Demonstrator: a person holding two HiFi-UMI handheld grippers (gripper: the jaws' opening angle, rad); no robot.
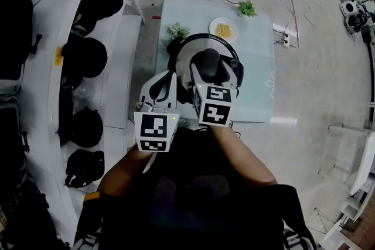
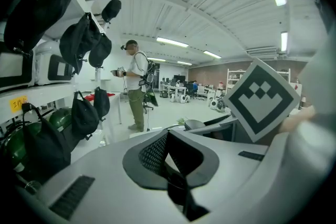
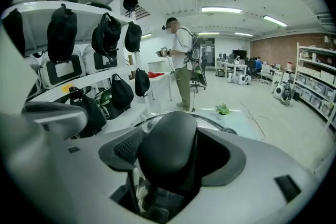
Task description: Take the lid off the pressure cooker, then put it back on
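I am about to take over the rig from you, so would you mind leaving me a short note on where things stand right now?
Left gripper: jaws together, empty, held at the near-left side of the pressure cooker.
Right gripper: jaws open, standing either side of the black lid handle, not clamped on it.
Things: the lid sits on the pressure cooker, on the table.
Done: these views do not show whether the lid has already been off and put back.
Left: if it has not been lifted yet, close on the handle, lift the lid off, then set it back.
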